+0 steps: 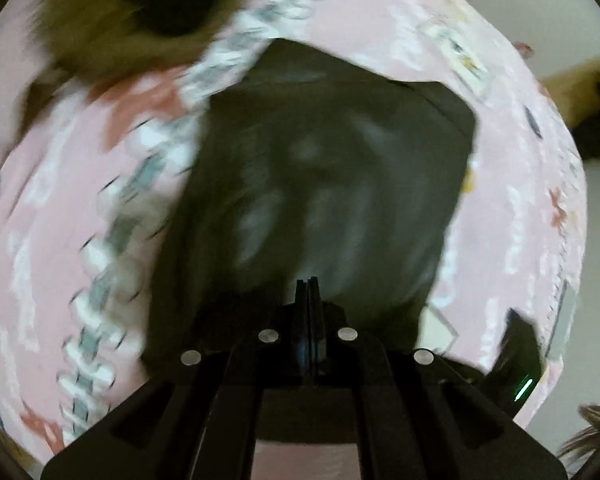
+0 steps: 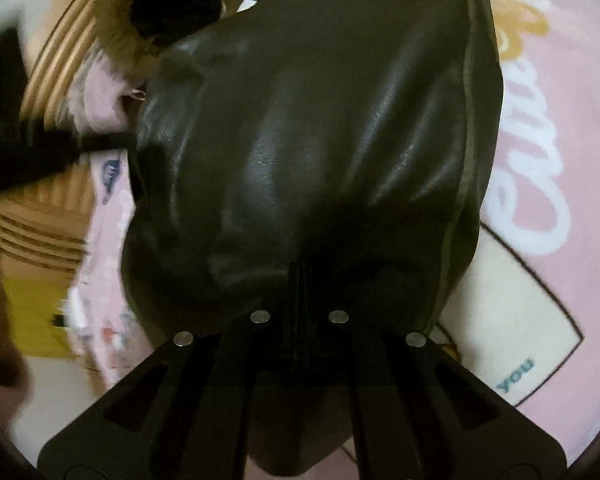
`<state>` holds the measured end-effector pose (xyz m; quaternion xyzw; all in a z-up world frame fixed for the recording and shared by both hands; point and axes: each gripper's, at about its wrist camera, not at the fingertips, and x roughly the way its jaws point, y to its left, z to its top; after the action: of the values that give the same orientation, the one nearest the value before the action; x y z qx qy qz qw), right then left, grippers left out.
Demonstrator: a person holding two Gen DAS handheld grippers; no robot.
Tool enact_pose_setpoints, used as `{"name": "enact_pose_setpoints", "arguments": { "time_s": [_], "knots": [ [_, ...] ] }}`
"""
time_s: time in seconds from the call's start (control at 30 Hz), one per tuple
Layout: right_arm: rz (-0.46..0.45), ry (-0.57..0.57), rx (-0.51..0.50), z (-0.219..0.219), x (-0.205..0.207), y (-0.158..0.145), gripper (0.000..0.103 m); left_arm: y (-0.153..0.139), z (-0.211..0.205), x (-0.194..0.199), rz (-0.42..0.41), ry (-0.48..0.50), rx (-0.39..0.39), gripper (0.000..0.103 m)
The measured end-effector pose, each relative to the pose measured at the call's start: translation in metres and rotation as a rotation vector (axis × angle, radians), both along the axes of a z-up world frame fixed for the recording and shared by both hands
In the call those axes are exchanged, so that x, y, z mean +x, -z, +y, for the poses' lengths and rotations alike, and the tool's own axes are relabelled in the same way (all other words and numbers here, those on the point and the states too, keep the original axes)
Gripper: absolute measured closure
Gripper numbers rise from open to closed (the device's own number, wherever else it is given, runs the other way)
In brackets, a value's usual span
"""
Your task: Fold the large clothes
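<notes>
A large dark leather-look jacket (image 1: 324, 184) with a brown fur-trimmed hood (image 1: 100, 28) lies on a pink patterned rug (image 1: 512, 152). My left gripper (image 1: 308, 284) has its fingers pressed together at the jacket's near edge, apparently pinching the fabric; this view is motion-blurred. In the right wrist view the jacket (image 2: 308, 128) fills the middle, shiny and creased, with the fur hood (image 2: 172, 12) at the top left. My right gripper (image 2: 298, 268) is closed at the jacket's near edge, and dark fabric hangs below the fingers.
The pink rug (image 2: 540, 184) carries white lettering and a cream panel. A wooden slatted piece (image 2: 44, 216) and a yellow item (image 2: 40, 312) sit left in the right wrist view. Pale floor (image 1: 540, 20) lies beyond the rug's edge. A black device (image 1: 520, 364) with a green light is at the right.
</notes>
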<state>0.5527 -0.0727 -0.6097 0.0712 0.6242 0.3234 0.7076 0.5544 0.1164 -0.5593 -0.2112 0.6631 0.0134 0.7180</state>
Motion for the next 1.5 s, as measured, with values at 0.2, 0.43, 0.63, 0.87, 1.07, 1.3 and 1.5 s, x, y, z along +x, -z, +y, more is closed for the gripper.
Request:
{"name": "enact_pose_setpoints", "arguments": {
  "time_s": [0.2,0.43,0.63,0.87,1.07,1.3,1.5],
  "knots": [
    [-0.042,0.070,-0.020,0.004,-0.007,-0.002,0.103,0.044,0.003,0.037,0.105,-0.031,0.092,0.100],
    [-0.060,0.096,0.000,0.011,-0.004,0.006,0.103,0.075,0.029,0.053,0.127,-0.033,0.163,0.100],
    [-0.075,0.105,0.020,-0.009,-0.022,-0.022,0.103,0.042,0.014,0.035,0.057,0.011,0.157,0.100],
    [-0.152,0.039,-0.045,-0.017,-0.075,-0.032,0.103,0.044,0.032,0.064,0.044,0.015,0.161,0.100],
    [-0.250,-0.037,-0.121,0.021,-0.082,-0.006,0.103,0.077,0.022,0.086,0.078,0.050,0.263,0.100],
    [-0.106,0.110,0.019,-0.022,-0.069,-0.032,0.103,0.030,0.016,0.052,0.028,0.190,0.243,0.100],
    [-0.065,0.277,0.061,-0.073,-0.042,-0.059,0.099,-0.009,0.014,0.001,0.019,0.205,0.161,0.045]
  ]
}}
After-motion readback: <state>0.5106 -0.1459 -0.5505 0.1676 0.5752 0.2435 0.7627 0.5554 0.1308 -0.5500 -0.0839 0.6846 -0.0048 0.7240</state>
